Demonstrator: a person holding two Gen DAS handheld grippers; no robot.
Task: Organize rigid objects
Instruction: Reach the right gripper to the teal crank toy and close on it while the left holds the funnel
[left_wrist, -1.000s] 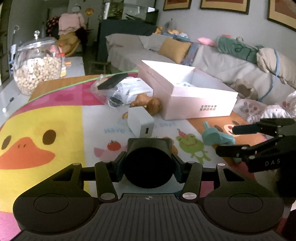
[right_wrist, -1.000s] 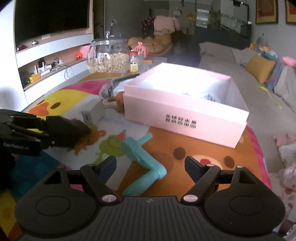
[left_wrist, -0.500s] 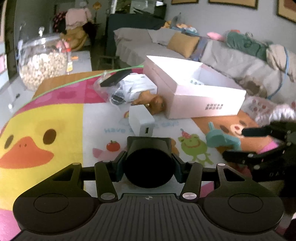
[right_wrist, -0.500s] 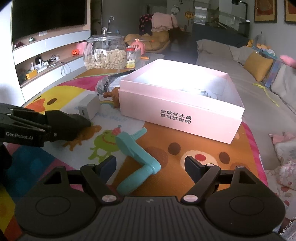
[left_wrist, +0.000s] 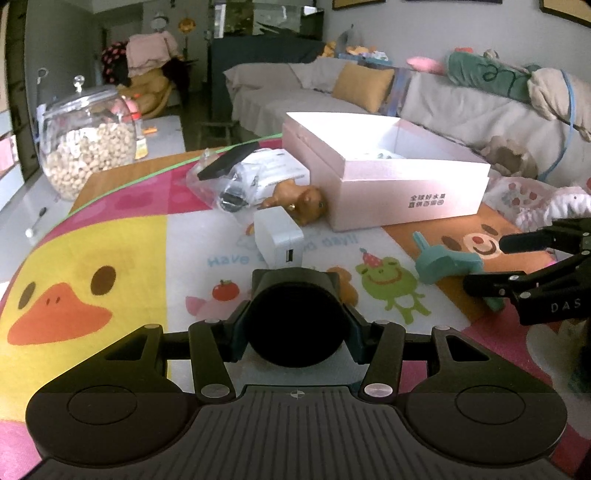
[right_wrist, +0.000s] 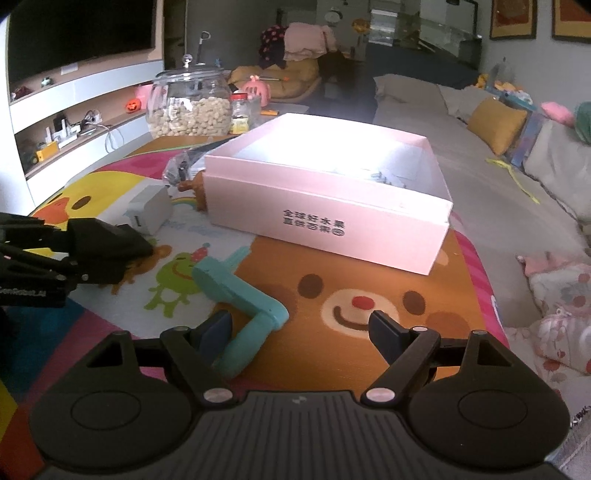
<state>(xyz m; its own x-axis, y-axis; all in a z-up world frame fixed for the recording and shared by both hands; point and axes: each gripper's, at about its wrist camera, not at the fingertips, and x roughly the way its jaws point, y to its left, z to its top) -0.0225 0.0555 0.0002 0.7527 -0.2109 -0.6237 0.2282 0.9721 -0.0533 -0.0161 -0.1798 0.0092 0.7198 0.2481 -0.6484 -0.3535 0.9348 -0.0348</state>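
My left gripper (left_wrist: 295, 325) is shut on a black cylinder (left_wrist: 295, 317) and holds it over the cartoon mat; it also shows in the right wrist view (right_wrist: 107, 254). My right gripper (right_wrist: 299, 328) is open and empty, low over a teal crank-shaped toy (right_wrist: 243, 299), whose lower end lies beside the left finger. The toy also shows in the left wrist view (left_wrist: 443, 262), next to the right gripper (left_wrist: 484, 262). An open pink box (right_wrist: 328, 199) stands beyond it. A white charger (left_wrist: 279, 238) and a brown toy animal (left_wrist: 303, 199) lie left of the box.
A clear bag with a black item and white papers (left_wrist: 240, 177) lies behind the charger. A glass jar of nuts (left_wrist: 86, 144) stands at the far left. A sofa with cushions (left_wrist: 369, 96) runs behind the table. Cloth items (right_wrist: 561, 317) lie off the right edge.
The right gripper has moved forward and down onto the teal toy, which now lies closer between its fingers. The left gripper still holds the black cylinder with little movement.
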